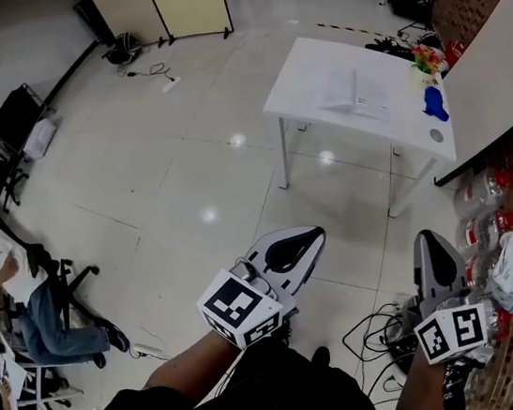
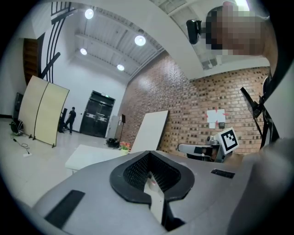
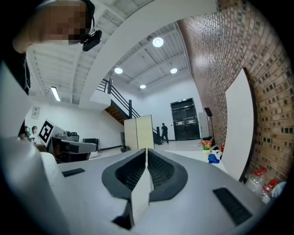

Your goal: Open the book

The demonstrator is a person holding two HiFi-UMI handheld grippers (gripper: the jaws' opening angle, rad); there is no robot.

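The book (image 1: 342,90) lies shut and pale on a white table (image 1: 300,75) far ahead at the upper right. Both grippers are held low near my body, well short of the table. My left gripper (image 1: 310,236) points toward the table, jaws shut with nothing in them; in its own view (image 2: 148,153) the table (image 2: 87,157) shows small in the distance. My right gripper (image 1: 429,241) stands to its right, also shut and empty (image 3: 146,150). In neither gripper view can I make out the book.
On the table are loose sheets (image 1: 376,97), a flower pot (image 1: 425,60) and a blue object (image 1: 434,103). A white board (image 1: 493,71) leans on the brick wall. Bottles and a bag (image 1: 512,268) lie at the right, cables (image 1: 379,334) at my feet. A seated person (image 1: 12,281) is at the left.
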